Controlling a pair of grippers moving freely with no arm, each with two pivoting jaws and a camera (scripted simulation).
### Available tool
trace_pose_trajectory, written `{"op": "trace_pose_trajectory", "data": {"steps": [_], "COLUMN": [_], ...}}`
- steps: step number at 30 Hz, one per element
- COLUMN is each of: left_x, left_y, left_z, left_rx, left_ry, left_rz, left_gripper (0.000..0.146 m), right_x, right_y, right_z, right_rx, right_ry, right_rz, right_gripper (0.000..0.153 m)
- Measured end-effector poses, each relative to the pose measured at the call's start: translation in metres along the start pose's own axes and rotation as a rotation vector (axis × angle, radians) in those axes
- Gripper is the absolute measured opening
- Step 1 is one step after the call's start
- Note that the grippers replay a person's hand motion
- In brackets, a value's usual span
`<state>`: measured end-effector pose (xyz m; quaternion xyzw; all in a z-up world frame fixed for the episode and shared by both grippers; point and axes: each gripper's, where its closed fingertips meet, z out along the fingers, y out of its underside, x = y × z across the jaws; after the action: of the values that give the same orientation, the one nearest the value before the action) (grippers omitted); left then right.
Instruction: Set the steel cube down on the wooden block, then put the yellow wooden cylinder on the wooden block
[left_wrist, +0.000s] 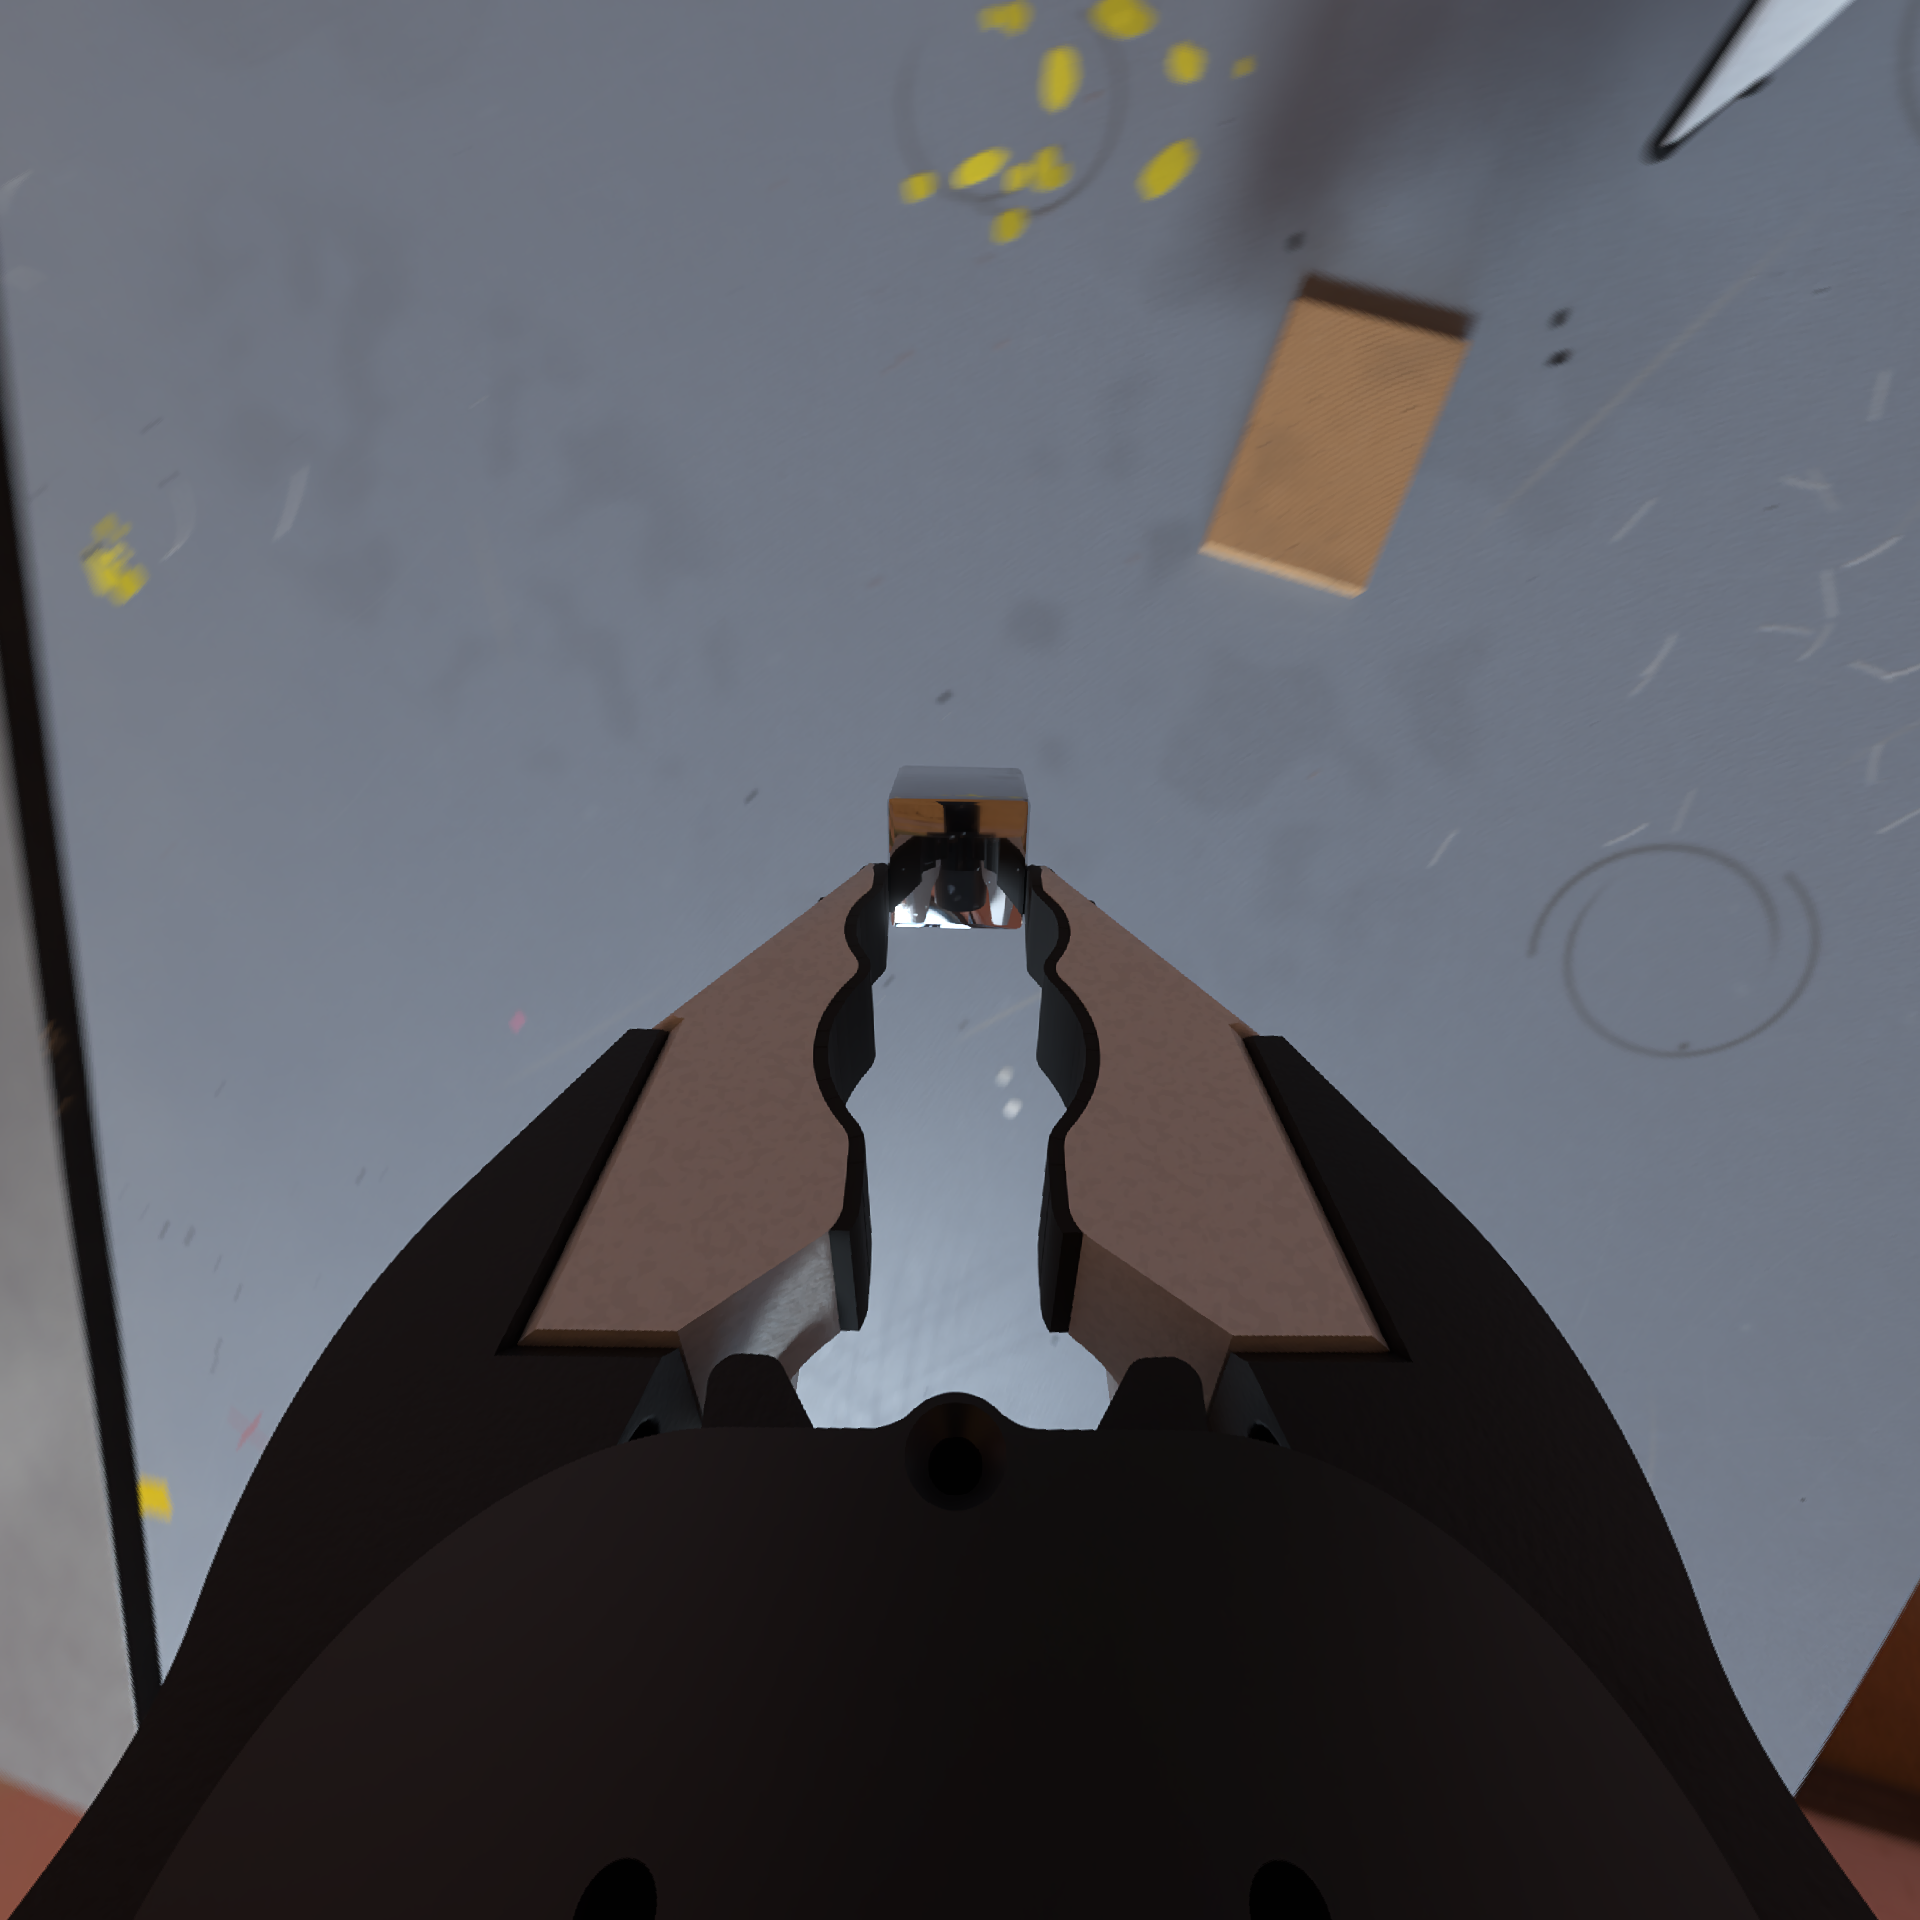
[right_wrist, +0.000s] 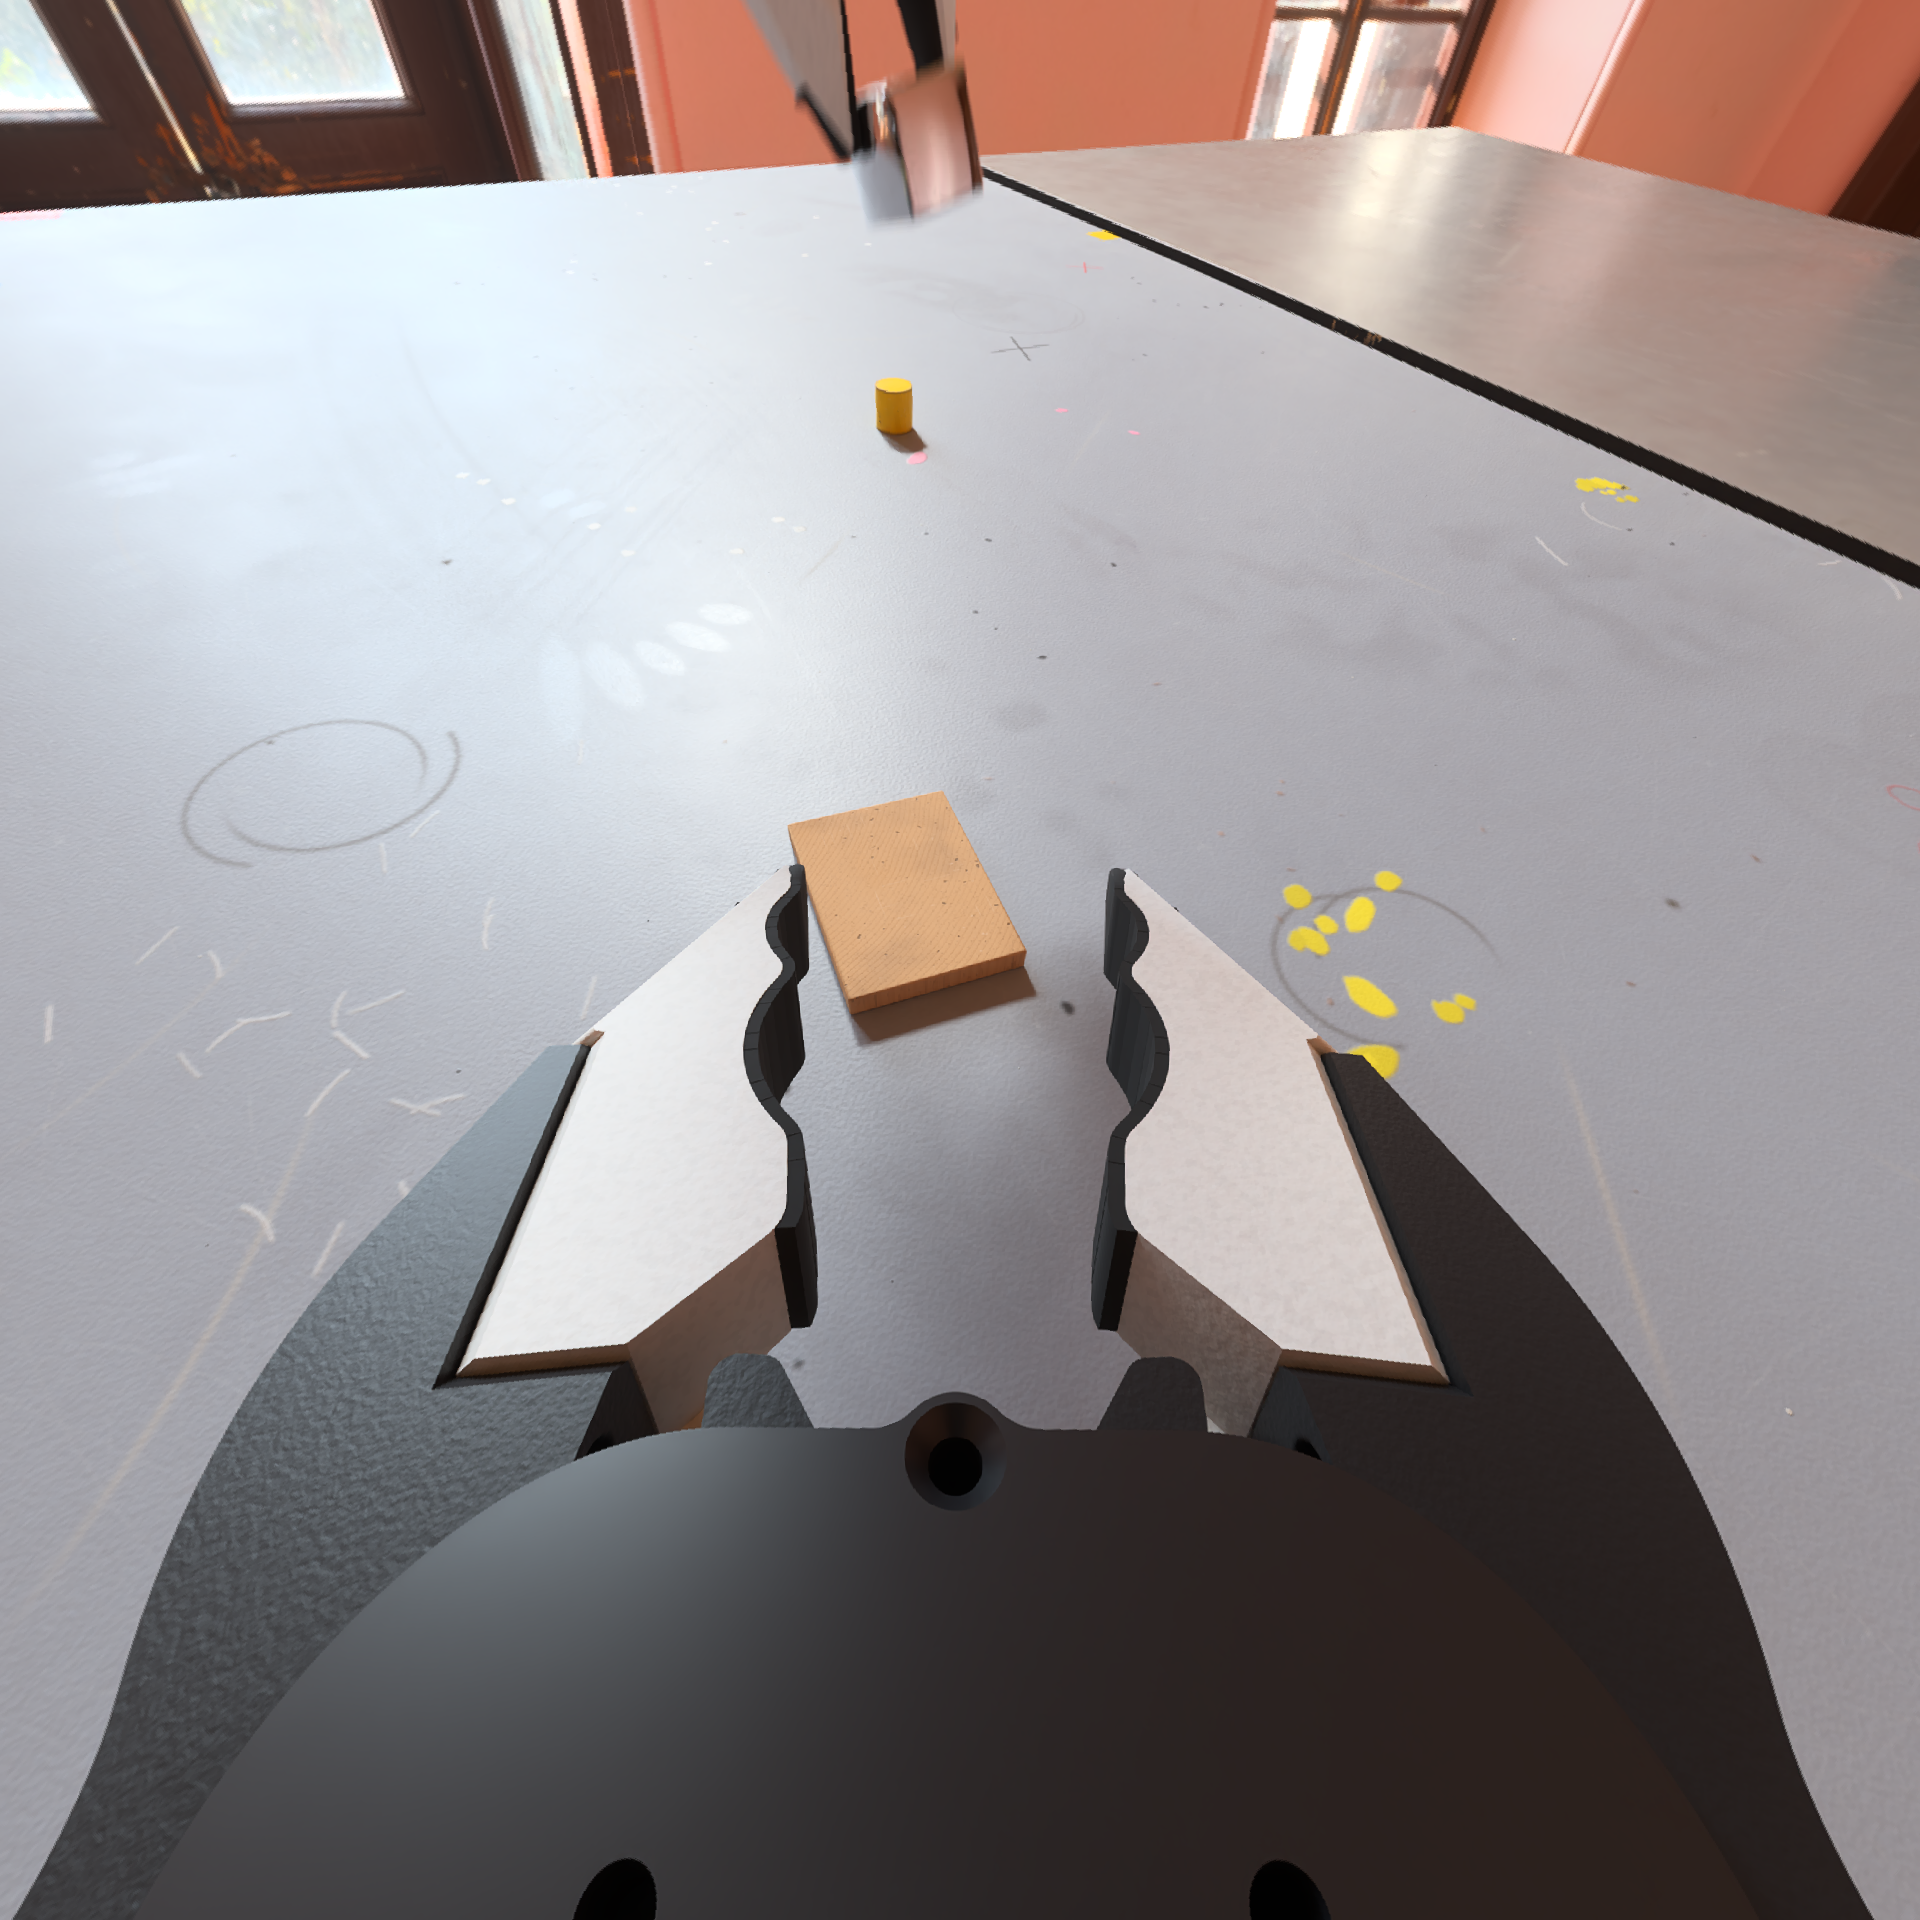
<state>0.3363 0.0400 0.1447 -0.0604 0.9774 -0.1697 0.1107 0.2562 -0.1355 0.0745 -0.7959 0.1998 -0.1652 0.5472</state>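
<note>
Between the fingertips of the left gripper (left_wrist: 958, 896), in the left wrist view, sits one steel cube (left_wrist: 958, 847), clamped at both sides and carried above the grey table (left_wrist: 520, 520). Its mirror faces reflect the gripper. One wooden block (left_wrist: 1338, 436) lies flat on the table, up and to the right of the cube and well apart from it. Yellow paint spots (left_wrist: 1060, 78) mark the table near the top edge, and a pencilled double ring (left_wrist: 1673, 951) lies at the right. A white, pointed tip (left_wrist: 1756, 78) enters at the top right corner; what it belongs to cannot be told here.

Right wrist view: the right gripper (right_wrist: 956, 894) hovers low over the table (right_wrist: 416, 468), its jaws spread wide and holding nothing. The block (right_wrist: 906, 900) lies just beyond the fingertips, partly between them, with its top bare. Only this view shows the one yellow cylinder (right_wrist: 894, 404), upright on the table and far behind the block. It also shows the left gripper (right_wrist: 904, 135) from afar, blurred, raised near the far edge of the table. Yellow spots (right_wrist: 1361, 945) lie right of the block, a ring (right_wrist: 322, 790) to the left. A second, steel-grey tabletop (right_wrist: 1558, 260) adjoins at the right; windows (right_wrist: 301, 52) and salmon walls (right_wrist: 1122, 73) close the background.

Count: two grippers, one cube, one block, one cylinder.
</note>
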Motion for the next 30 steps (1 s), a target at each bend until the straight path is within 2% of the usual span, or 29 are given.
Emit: {"op": "trace_pose_trajectory", "data": {"steps": [5, 8, 16, 20, 21, 23, 26, 30], "left_x": [0.057, 0.078, 0.096, 0.091, 0.09, 0.087, 0.076, 0.041], "left_y": [-0.041, -0.057, -0.065, -0.065, -0.065, -0.064, -0.063, -0.049], "left_z": [0.063, 0.091, 0.132, 0.135, 0.135, 0.13, 0.11, 0.065], "left_rx": [-0.024, -0.033, -0.111, -0.102, -0.098, -0.094, -0.047, 0.017], "left_ry": [0.173, 0.228, 0.241, 0.203, 0.197, 0.181, 0.146, 0.061], "left_rz": [0.107, 0.16, 0.247, 0.257, 0.259, 0.267, 0.253, 0.192], "left_gripper": [0.026, 0.026, 0.026, 0.027, 0.044, 0.057, 0.059, 0.06], "right_x": [0.0, 0.0, 0.0, 0.001, 0.001, 0.0, 0.0, 0.0], "right_y": [0.001, 0.001, 0.0, -0.001, -0.001, -0.001, -0.001, -0.002], "right_z": [-0.001, -0.001, -0.004, -0.005, -0.005, -0.005, -0.005, -0.005], "right_rx": [-0.003, -0.007, 0.0, 0.008, 0.008, 0.005, 0.005, 0.01], "right_ry": [0.005, 0.009, 0.013, 0.015, 0.014, 0.012, 0.013, 0.011], "right_rz": [-0.01, -0.018, -0.026, -0.025, -0.026, -0.027, -0.031, -0.027], "right_gripper": [0.057, 0.057, 0.057, 0.057, 0.057, 0.057, 0.057, 0.057]}}
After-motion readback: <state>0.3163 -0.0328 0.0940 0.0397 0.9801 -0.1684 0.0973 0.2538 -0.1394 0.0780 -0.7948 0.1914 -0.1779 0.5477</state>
